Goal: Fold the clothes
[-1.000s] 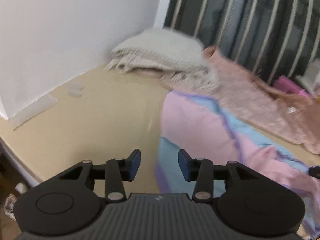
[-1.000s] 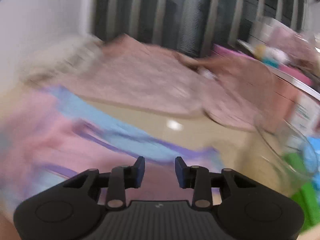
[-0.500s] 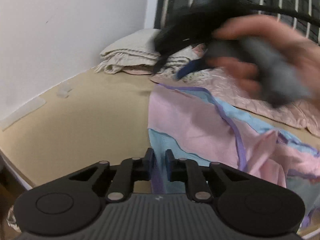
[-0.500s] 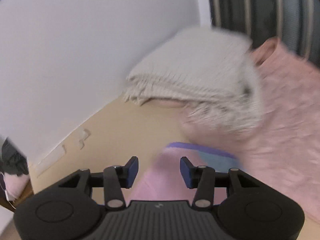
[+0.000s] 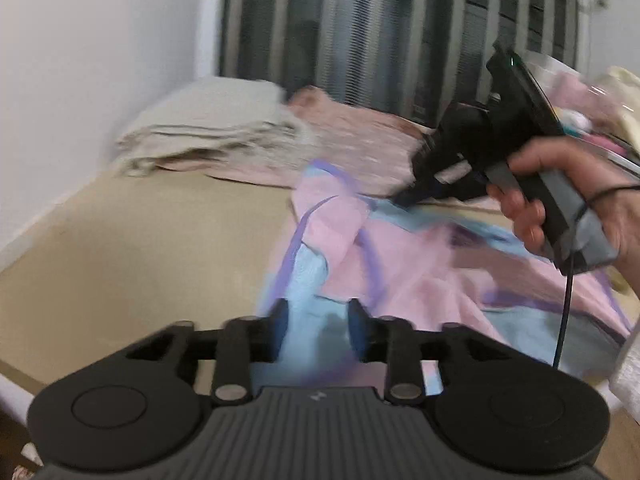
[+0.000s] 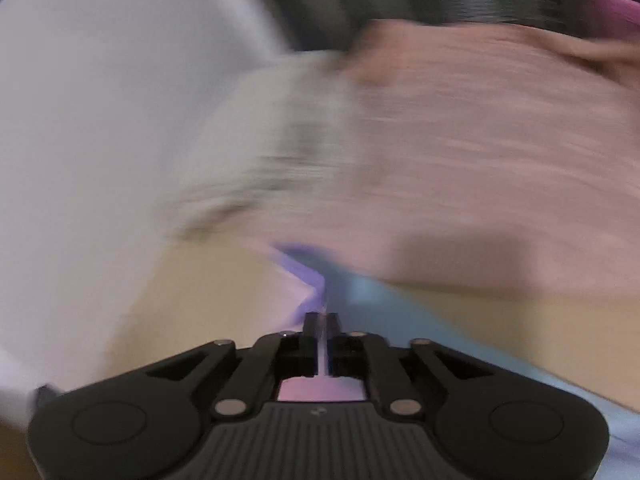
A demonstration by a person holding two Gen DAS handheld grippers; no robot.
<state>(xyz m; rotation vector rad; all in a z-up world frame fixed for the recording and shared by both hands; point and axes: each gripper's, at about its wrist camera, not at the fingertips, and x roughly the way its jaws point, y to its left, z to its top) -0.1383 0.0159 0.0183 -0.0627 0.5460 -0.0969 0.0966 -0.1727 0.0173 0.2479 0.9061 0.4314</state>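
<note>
A pink and light-blue garment with purple trim (image 5: pixel 400 264) lies rumpled on the beige tabletop (image 5: pixel 140 248). My left gripper (image 5: pixel 318 320) is at its near left part. The jaws are opening, with a bunch of blue cloth between them. A hand (image 5: pixel 560 184) holds my right gripper (image 5: pixel 400 200) nose-down at the garment's far edge. In the blurred right wrist view that gripper (image 6: pixel 321 322) is closing, its jaws nearly together with the thin purple-trimmed edge (image 6: pixel 308 276) pinched between them.
A folded beige knit blanket (image 5: pixel 208 132) sits at the far left by the white wall, on a dusty-pink cloth (image 5: pixel 360 144) spread along the barred window. Clutter and a plastic bag (image 5: pixel 592 104) crowd the far right. The table's near left edge (image 5: pixel 12 392) is close.
My left jaws, shut half a second ago, now stand apart around blue cloth. The right gripper swung down onto the garment's far edge and closed there. The garment's far left corner has bunched up.
</note>
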